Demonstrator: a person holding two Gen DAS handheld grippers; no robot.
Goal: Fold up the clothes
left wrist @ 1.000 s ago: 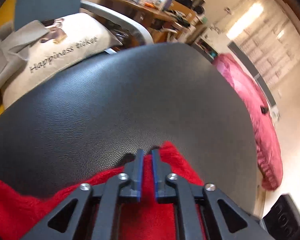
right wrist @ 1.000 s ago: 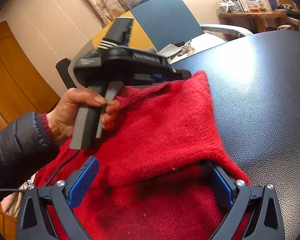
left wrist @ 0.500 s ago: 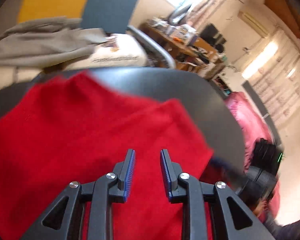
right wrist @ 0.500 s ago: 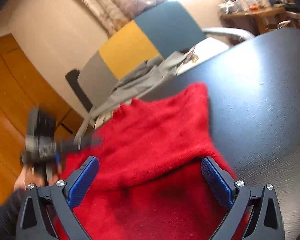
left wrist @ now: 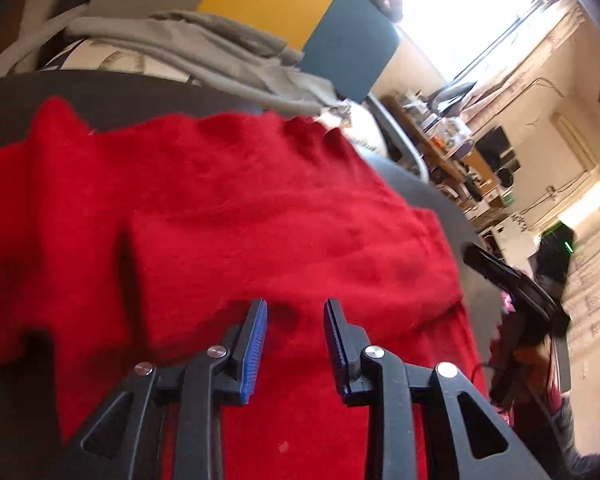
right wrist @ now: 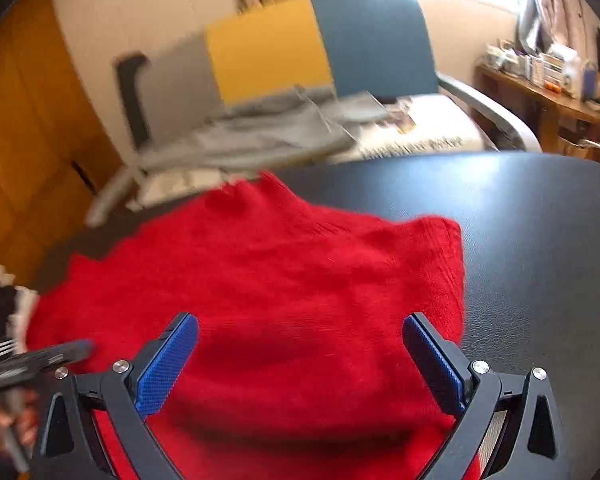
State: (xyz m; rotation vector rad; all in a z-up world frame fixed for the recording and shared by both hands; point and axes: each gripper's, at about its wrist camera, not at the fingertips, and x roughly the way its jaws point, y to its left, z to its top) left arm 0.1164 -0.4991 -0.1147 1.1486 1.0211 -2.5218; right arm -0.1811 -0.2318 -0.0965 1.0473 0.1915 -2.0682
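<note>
Sweater (right wrist: 284, 280) lies on black table (right wrist: 540, 216), flap folded over its middle. I see left gripper (left wrist: 296, 332) just let go, jaws now slightly apart above flap; right gripper (right wrist: 300, 344) wide apart, empty. First fold looks placed; next fold pending.

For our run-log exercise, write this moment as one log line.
left gripper: open, empty | right gripper: open, empty | red sweater: partly folded on black table
</note>
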